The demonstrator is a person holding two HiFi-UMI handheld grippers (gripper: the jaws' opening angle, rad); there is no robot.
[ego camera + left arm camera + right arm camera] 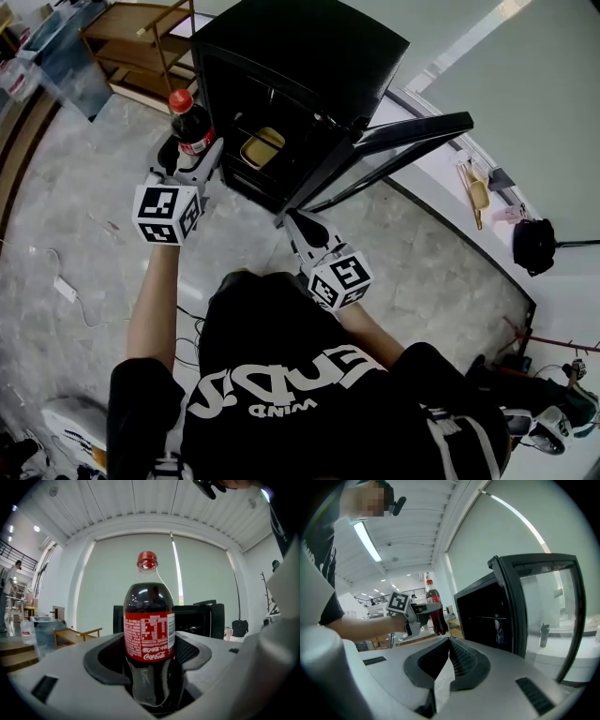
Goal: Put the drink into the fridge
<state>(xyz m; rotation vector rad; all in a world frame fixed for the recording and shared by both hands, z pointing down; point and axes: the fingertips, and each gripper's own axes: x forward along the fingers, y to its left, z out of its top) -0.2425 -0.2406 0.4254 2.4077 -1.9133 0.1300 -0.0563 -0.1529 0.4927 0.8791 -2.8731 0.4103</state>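
Observation:
The drink is a cola bottle (189, 124) with a red cap and red label, held upright. My left gripper (190, 155) is shut on its lower body, just left of the fridge opening. In the left gripper view the bottle (149, 634) stands between the pads of the left gripper (152, 645). The black fridge (309, 56) stands on the floor with its glass door (412, 141) swung open to the right. My right gripper (293, 218) is shut and holds nothing, low in front of the fridge by the door's bottom edge. The right gripper (450, 640) view shows the dark fridge interior (487, 616) and the door (543, 602).
A yellow container (262, 145) sits on a shelf inside the fridge. A wooden rack (141, 47) stands left of the fridge. A black bag (534, 246) lies on the white ledge at right. A cable and plug (66, 291) lie on the floor at left.

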